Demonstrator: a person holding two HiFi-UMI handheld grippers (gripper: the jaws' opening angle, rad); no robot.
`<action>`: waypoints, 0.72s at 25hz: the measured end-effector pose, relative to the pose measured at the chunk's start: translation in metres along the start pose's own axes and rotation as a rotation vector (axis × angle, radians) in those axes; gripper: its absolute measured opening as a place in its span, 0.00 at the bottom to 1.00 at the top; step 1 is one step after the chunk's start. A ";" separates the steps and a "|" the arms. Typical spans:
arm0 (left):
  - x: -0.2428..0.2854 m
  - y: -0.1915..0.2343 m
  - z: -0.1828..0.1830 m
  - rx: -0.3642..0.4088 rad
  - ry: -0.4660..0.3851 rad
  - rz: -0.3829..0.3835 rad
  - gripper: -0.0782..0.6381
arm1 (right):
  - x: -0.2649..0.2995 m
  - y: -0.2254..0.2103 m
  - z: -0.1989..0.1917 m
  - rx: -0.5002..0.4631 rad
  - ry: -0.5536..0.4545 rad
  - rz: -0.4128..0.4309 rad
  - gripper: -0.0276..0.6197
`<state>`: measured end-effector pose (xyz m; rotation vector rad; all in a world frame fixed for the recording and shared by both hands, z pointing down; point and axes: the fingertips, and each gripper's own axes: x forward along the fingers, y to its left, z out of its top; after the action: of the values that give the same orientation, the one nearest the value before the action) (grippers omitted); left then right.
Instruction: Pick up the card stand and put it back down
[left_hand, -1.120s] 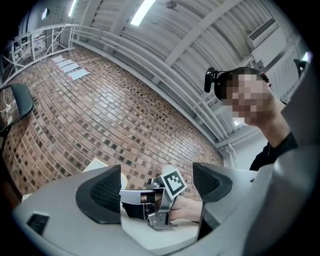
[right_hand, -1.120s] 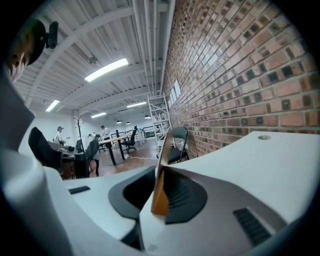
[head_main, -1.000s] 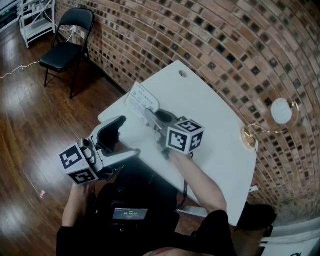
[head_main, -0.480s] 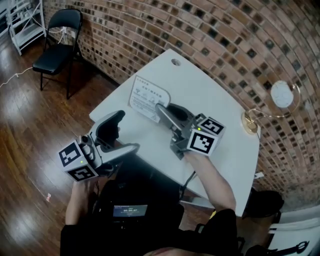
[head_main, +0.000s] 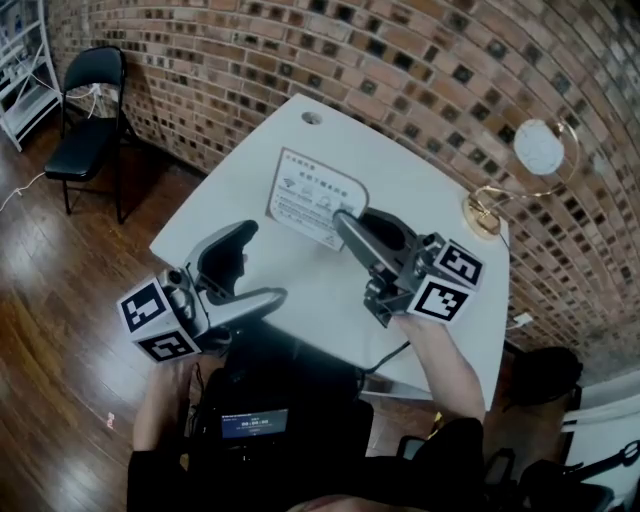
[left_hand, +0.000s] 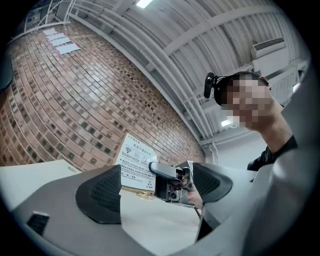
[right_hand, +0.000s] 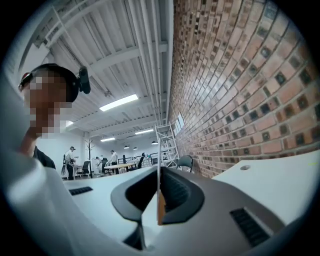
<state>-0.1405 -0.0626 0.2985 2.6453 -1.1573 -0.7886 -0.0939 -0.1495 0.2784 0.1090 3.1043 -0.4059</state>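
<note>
Pinching the white printed card stand (head_main: 315, 197) edge-on between its jaws is the right gripper (head_main: 347, 224); beside it, the left gripper (head_main: 252, 266) stands spread and empty.

card stand (head_main: 318, 197) print too small to read, shelf (head_main: 18, 70) cut off at edge

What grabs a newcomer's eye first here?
The white printed card stand, clamped in the shut right gripper over the middle of the white table. Next comes the left gripper, jaws wide apart and empty, at the table's near-left edge. The brick wall fills the background.
</note>
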 end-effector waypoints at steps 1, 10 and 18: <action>0.008 -0.003 -0.002 -0.005 0.009 -0.020 0.73 | -0.010 0.000 0.006 -0.008 -0.013 -0.010 0.09; 0.074 -0.028 -0.026 -0.057 0.066 -0.196 0.73 | -0.093 -0.006 0.038 -0.058 -0.113 -0.109 0.09; 0.132 -0.057 -0.046 -0.094 0.119 -0.298 0.73 | -0.158 -0.013 0.060 -0.065 -0.158 -0.164 0.09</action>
<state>-0.0053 -0.1209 0.2652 2.7771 -0.6893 -0.6987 0.0628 -0.1886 0.2262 -0.1707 2.9751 -0.2991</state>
